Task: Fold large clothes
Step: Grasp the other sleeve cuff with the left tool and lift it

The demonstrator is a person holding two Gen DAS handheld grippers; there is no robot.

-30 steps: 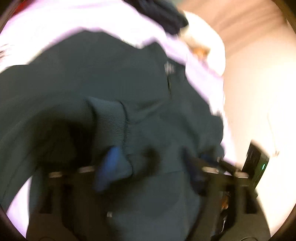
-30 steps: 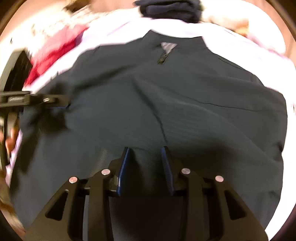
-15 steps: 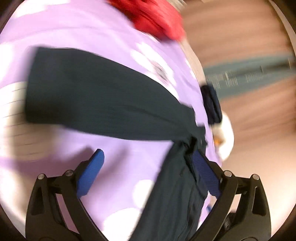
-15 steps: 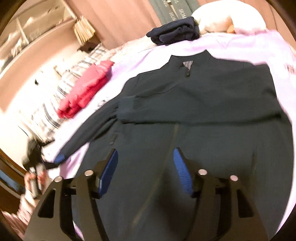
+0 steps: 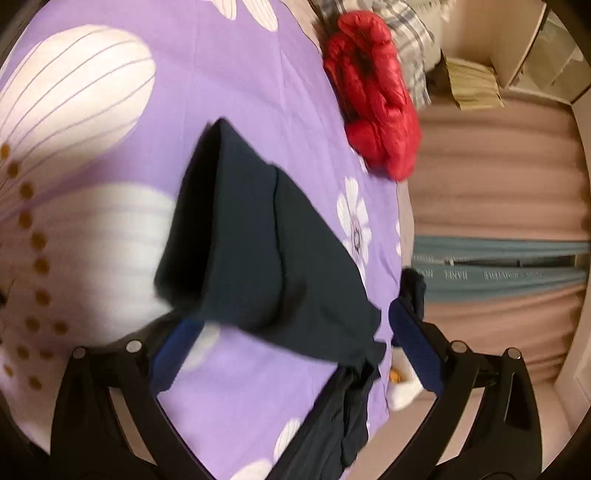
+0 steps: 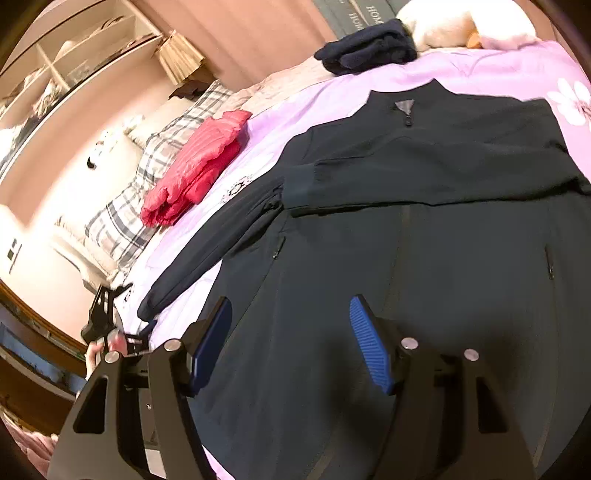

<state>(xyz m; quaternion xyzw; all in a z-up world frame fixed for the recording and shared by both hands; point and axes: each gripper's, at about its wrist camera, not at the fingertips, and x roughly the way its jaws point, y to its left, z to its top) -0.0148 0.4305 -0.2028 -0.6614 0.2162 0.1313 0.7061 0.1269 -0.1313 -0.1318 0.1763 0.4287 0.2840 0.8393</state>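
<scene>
A dark green zip jacket [image 6: 424, 258] lies front up on the purple flowered bedspread [image 6: 314, 103]. One sleeve [image 6: 424, 181] is folded across its chest. The other sleeve [image 6: 210, 251] stretches out to the left, its cuff close to my left gripper [image 6: 110, 328]. In the left wrist view that sleeve [image 5: 266, 243] lies straight ahead, its cuff end [image 5: 192, 236] just beyond my open, empty left gripper [image 5: 291, 354]. My right gripper [image 6: 291, 339] is open and empty, above the jacket's lower body.
A folded red puffer jacket [image 6: 199, 166] lies by plaid pillows [image 6: 122, 221] at the left. A folded navy garment [image 6: 365, 48] and a cream plush toy [image 6: 458, 22] sit at the bed's far end. Shelves and a brown curtain stand beyond.
Both grippers let go of the jacket and opened. The right one rose and pulled back; the left swung out to the outstretched sleeve's cuff.
</scene>
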